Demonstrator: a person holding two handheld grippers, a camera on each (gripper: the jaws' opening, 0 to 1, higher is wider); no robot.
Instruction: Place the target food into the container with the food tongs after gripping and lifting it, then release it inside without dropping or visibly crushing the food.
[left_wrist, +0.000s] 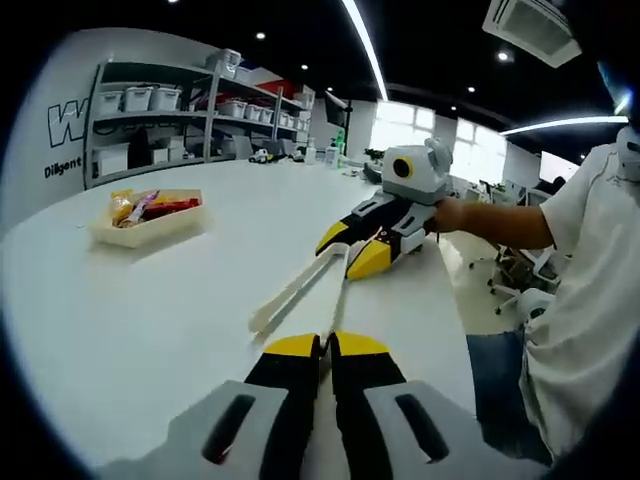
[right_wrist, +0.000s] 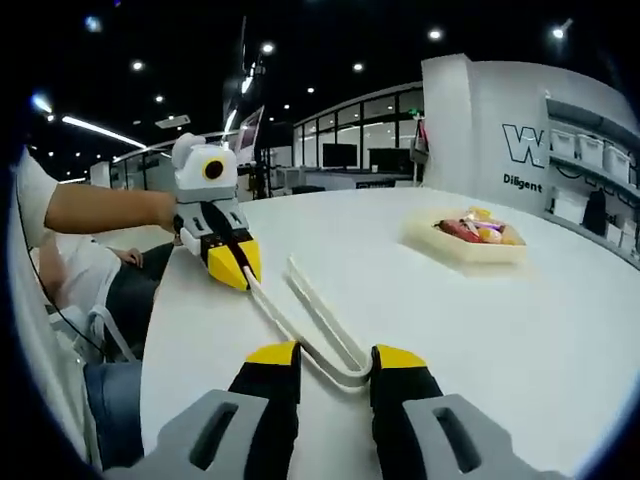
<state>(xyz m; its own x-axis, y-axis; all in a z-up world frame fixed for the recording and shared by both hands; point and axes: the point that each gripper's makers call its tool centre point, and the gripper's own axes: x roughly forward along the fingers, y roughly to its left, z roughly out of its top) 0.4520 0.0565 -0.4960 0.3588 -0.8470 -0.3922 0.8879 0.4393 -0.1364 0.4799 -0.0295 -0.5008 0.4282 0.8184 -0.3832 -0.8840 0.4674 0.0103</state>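
The step in hand looks like getting a working grip on the food tongs (right_wrist: 315, 325), so it is best to seat both grippers firmly before lifting toward the tray (left_wrist: 150, 232) of food (left_wrist: 150, 207) at upper left of the left gripper view. The left gripper (left_wrist: 329, 350) has its fingers (left_wrist: 292, 347) nearly together, pinching one tong arm's tip. The right gripper (right_wrist: 336, 360) stands wider, its fingers (right_wrist: 272, 355) straddling the tongs' bend on the white surface (right_wrist: 480, 330).

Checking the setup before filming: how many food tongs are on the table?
1. The food tongs lie flat on the white table, their bend between the right gripper jaws, one arm tip at the left gripper.
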